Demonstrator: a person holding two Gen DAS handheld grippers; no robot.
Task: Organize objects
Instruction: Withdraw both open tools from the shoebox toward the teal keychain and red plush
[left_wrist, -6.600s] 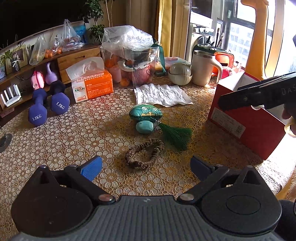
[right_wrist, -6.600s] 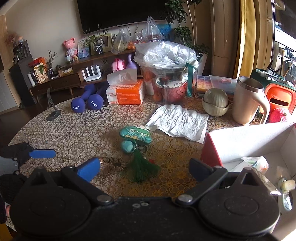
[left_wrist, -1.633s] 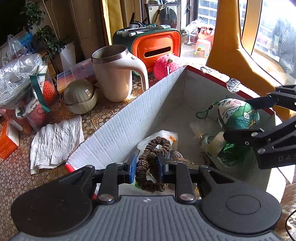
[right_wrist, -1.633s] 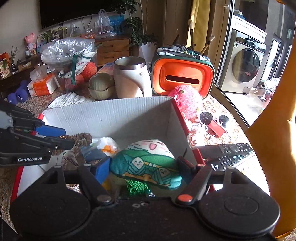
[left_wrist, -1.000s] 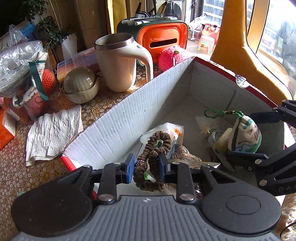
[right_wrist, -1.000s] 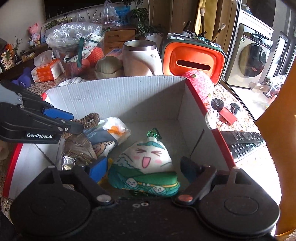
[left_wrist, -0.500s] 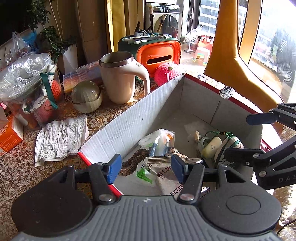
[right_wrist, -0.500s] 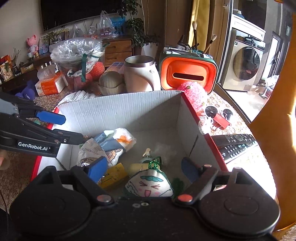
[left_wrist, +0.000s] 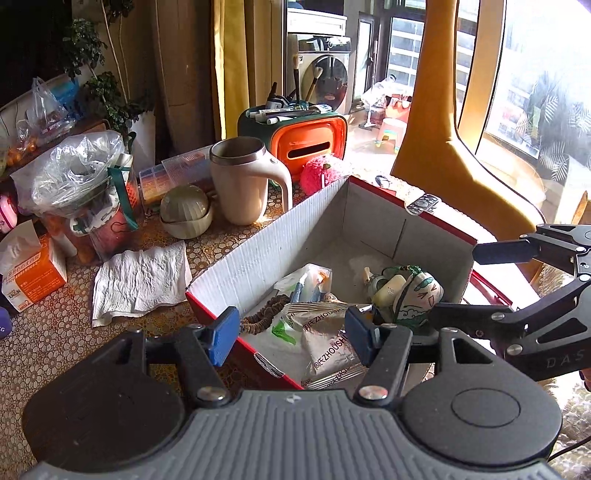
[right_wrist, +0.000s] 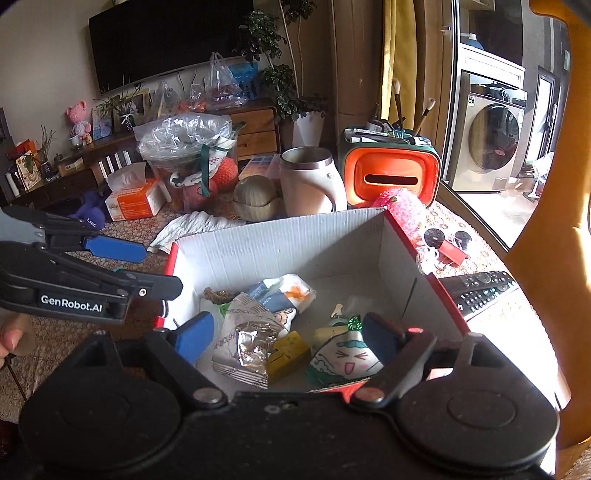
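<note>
Beaded bracelet half-hidden under packets in box; left claw opening, right claw wide, both empty.

- Left gripper: dark grey ribbed housing flanked by two round black discs, black linkage arms, silver pivot screws, blue rectangular finger pads.
- The side of the left gripper body carries white "GenRobot.AI" lettering, visible in the right wrist view.
- Right gripper: black housing with two round discs, black linkage arms, silver pivot screws, blue pads.
- The arm of the right gripper bears faint "DAS" lettering, visible in the left wrist view.
</note>
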